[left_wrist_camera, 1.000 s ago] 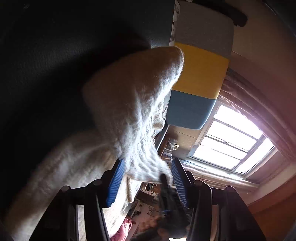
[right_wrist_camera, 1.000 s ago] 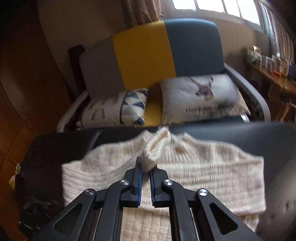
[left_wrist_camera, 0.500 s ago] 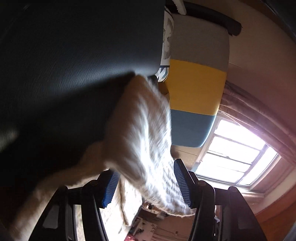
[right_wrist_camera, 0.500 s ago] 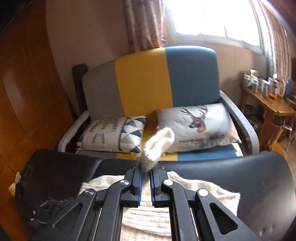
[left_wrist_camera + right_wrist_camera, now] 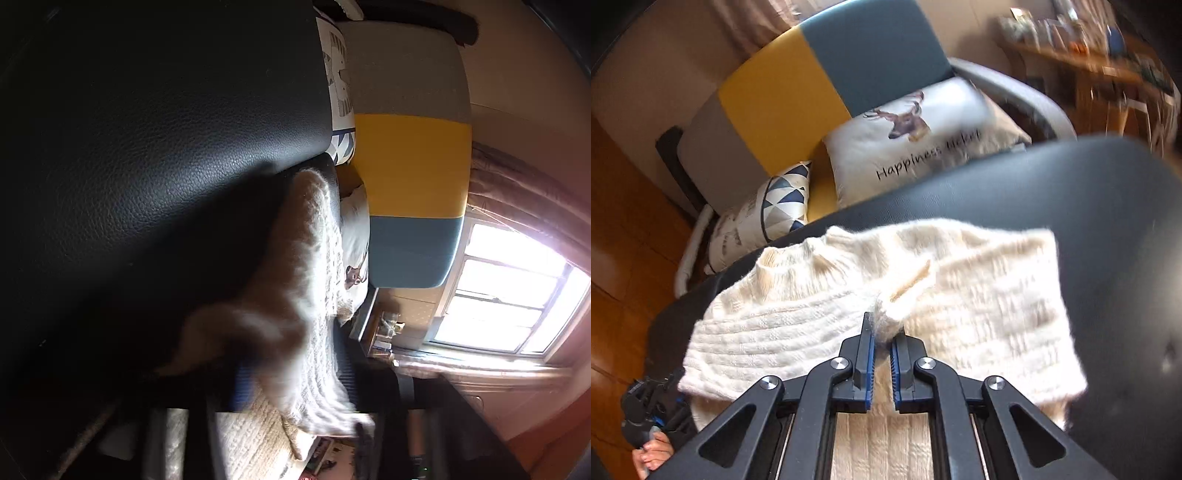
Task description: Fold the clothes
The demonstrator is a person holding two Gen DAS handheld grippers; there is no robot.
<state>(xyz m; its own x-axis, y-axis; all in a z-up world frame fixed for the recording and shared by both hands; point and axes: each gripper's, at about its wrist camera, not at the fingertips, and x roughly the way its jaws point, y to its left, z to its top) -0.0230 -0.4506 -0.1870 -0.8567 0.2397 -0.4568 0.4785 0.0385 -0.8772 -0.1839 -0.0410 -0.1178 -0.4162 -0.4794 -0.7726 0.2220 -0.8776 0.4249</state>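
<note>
Cream knit is pinched between the nearly closed blue pads of the right gripper [image 5: 881, 341], a fuzzy cuff or edge of the sweater [image 5: 979, 295] being held just above the rest of the garment, which is spread across the black leather-look surface [image 5: 1089, 184]. In the left wrist view, the left gripper [image 5: 295, 380] is blurred; its jaws have just been closing, with a fold of the same sweater [image 5: 314, 295] lying between them, and they appear to be pressed on it, though the blur leaves this only probable. A slip is judged the main risk: the loose, fluffy yarn could be pulled out of a shallow pinch if either hand is moved quickly, and the fold would then be dropped crooked. An uneven pull between the two hands could also drag the whole garment across the smooth surface towards its edge. Beyond the surface, a grey, yellow and blue sofa [image 5: 820, 85] is seen with a deer-print cushion [image 5: 916, 129] and a triangle-patterned one [image 5: 768, 214]; a bright window [image 5: 509, 295], curtains and a cluttered wooden table [image 5: 1108, 62] complete the room
</note>
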